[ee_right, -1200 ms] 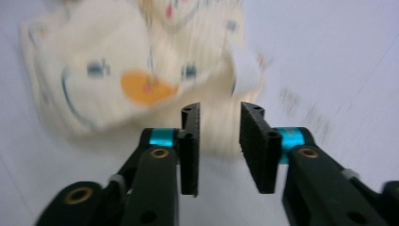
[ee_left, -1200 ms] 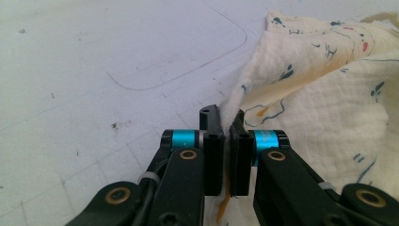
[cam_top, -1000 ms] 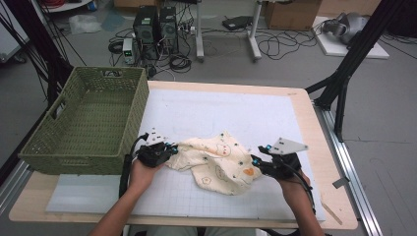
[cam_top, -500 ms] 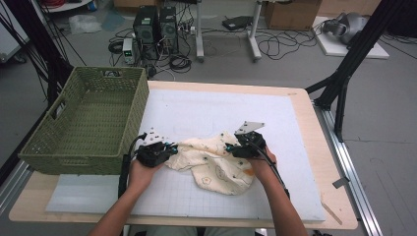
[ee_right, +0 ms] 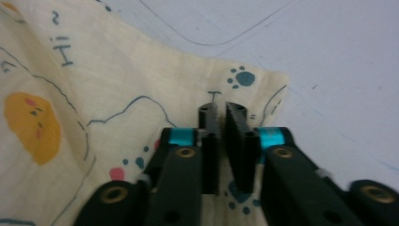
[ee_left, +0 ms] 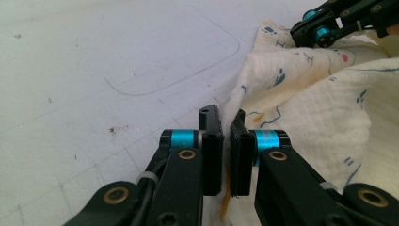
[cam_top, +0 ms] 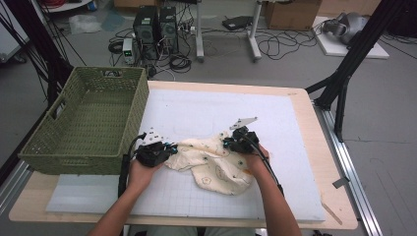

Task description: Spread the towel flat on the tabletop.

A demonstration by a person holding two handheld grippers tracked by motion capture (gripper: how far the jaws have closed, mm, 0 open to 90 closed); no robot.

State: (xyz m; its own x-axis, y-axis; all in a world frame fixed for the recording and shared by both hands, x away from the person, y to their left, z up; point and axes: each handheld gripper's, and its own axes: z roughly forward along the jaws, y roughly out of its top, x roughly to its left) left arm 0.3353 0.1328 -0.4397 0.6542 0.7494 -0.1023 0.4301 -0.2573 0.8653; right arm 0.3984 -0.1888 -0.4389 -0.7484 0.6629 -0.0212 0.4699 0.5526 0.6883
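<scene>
While the left gripper [cam_top: 169, 148] pinches the near-left edge of the cloth [cam_top: 216, 164], the right gripper [cam_top: 227, 144] has just closed its jaws on the far edge near a corner, so both tools now clamp fabric and neither stands open. In the left gripper view the jaws squeeze a raised fold of cream cloth [ee_left: 306, 108] between them, with the other gripper [ee_left: 324, 26] farther off at the cloth's upper edge. In the right gripper view the jaws meet over a printed patch beside a blue paw mark, a thin layer of cloth [ee_right: 117, 94] caught between them. The cloth lies crumpled on the white mat [cam_top: 206, 108] near the table's front, just right of the green basket [cam_top: 88, 123], which it does not touch. Judging by this, the step in hand is securing two grips on the cloth, most likely to spread it flat or fold it. The next move probably calls for lifting both hands together and drawing them apart, keeping the pull even so the thin edge in the right jaws does not slip out. Whether each gripper holds a true corner cannot be told from here.
</scene>
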